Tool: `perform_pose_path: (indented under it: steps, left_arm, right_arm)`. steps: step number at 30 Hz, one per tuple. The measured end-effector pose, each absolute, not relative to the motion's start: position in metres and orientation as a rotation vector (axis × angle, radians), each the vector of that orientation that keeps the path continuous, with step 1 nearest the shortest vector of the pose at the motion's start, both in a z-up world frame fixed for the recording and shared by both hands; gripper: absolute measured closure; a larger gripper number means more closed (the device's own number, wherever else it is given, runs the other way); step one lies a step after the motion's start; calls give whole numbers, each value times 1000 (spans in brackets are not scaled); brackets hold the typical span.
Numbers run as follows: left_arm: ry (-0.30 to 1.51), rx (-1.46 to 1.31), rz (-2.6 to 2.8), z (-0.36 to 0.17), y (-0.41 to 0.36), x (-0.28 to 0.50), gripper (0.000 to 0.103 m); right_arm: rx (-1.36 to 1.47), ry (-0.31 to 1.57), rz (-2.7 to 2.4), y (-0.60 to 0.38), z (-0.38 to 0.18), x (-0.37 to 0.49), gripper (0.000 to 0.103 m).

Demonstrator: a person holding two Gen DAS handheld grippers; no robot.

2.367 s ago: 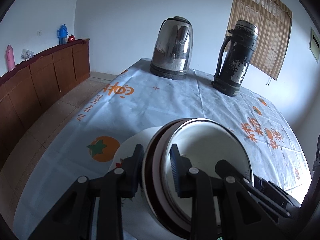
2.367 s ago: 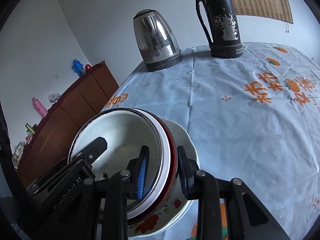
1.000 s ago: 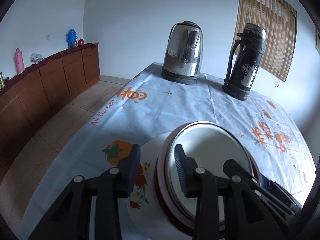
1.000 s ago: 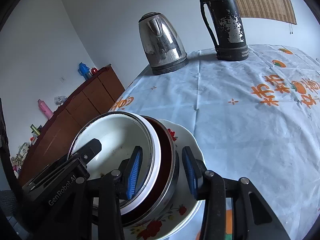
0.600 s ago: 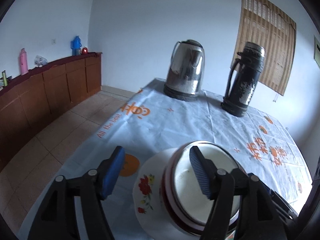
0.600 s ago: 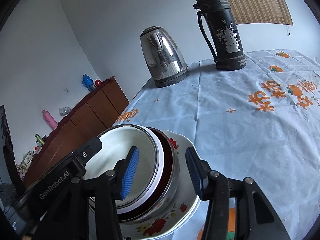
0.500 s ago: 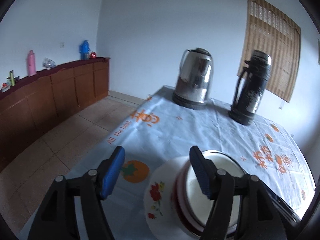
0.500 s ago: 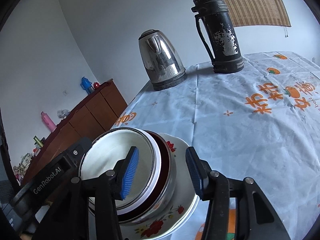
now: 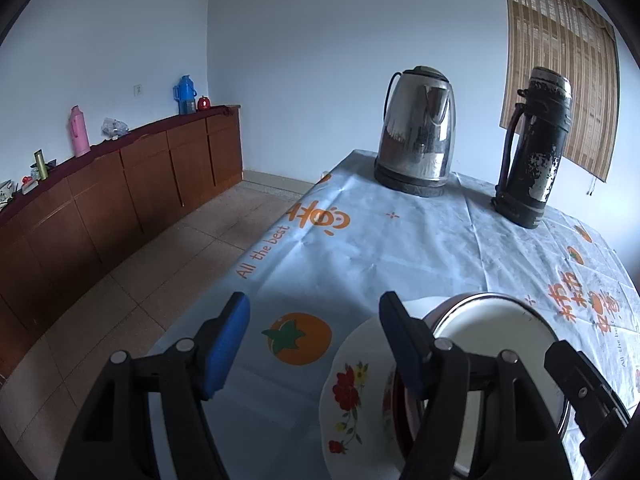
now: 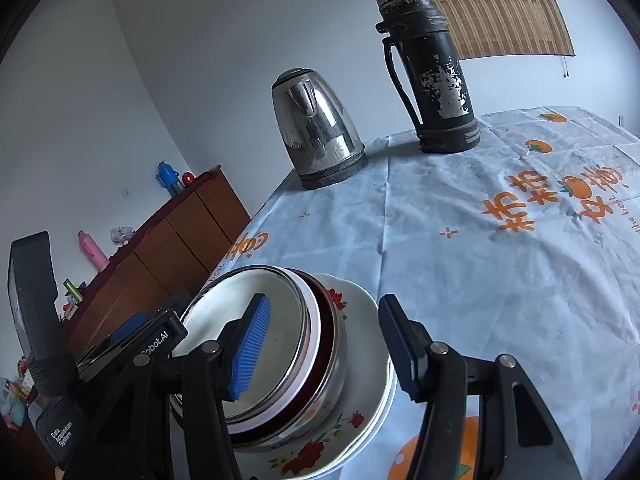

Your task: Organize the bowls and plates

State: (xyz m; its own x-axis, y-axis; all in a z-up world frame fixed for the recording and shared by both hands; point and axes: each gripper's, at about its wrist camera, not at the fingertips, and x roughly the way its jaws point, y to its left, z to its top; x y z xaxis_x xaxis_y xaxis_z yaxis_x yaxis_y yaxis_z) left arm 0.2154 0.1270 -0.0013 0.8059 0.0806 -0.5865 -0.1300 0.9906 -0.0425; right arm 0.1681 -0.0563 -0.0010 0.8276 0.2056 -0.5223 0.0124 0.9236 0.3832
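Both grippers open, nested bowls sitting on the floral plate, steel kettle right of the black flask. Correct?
Not quite: both wrist views show the steel kettle left of the black flask. Left gripper and right gripper are open; nested bowls sit on the floral plate.

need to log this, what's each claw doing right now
Left claw: open, holding nothing, beside the stacked bowls.
Right claw: open, holding nothing, fingers either side of the stack's rim.

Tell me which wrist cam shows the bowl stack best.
Right wrist. The nested bowls sit almost whole on the floral plate, with rims, red band and steel wall readable between the open right gripper. The left wrist view shows only the stack's top, cut off by the left gripper's finger.
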Motion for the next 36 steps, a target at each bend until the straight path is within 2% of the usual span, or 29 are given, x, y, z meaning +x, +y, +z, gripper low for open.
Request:
perform_pose_path:
  steps: [36]
  left_arm:
    - [480,-91,1,5,123,154,28]
  right_arm:
    - [293,491,150,-53,-3,125,43]
